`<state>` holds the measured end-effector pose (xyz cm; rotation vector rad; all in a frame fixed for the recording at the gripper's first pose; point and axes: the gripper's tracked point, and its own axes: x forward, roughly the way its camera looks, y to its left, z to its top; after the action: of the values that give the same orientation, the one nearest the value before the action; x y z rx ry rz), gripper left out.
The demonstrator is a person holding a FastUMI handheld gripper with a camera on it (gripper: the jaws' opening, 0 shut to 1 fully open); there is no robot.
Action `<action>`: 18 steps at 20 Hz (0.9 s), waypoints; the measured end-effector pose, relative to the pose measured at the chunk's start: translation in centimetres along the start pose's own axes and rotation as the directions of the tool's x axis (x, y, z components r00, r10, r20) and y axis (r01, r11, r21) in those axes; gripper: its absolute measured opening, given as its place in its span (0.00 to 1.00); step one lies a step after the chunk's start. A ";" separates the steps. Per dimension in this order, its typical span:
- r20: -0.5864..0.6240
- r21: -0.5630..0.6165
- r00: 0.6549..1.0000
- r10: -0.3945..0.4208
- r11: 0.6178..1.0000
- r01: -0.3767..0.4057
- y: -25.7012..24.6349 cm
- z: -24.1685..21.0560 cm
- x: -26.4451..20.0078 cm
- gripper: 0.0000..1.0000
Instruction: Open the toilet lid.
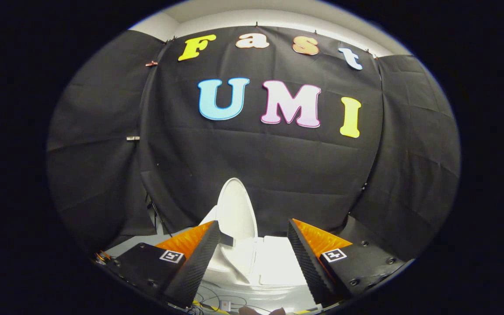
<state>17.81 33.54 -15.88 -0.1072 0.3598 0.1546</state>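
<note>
Cables lying near, below toilet. Lid standing upright beyond fingers; gripper hovering w/ fingers apart, gripping nothing.

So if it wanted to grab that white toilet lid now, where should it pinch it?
Probably the lid's free edge nearest the fingers, coming from the front. The lid stands raised, nearly upright, turned so its thin rim faces the gripper. The fingers are open, spread either side of the toilet, and the thin rim would likely fit between them.

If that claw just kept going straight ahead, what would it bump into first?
Probably the raised toilet lid, which stands upright just ahead of the open claw, nearer its left finger. Depth is hard to judge; the black cloth wall lies beyond.
</note>
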 end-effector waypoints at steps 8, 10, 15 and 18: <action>0.117 0.036 0.991 -0.063 0.998 0.059 -7.4 4.2 -6.3 0.98; 0.140 0.044 0.987 -0.084 0.996 0.079 -9.6 5.0 -7.8 0.98; 0.187 0.075 0.975 -0.123 0.991 0.111 -14.5 6.1 -11.4 0.98; 0.203 0.090 0.968 -0.145 0.988 0.129 -17.4 5.9 -13.2 0.98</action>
<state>10.57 15.48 -4.27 -0.0396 0.1471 0.0148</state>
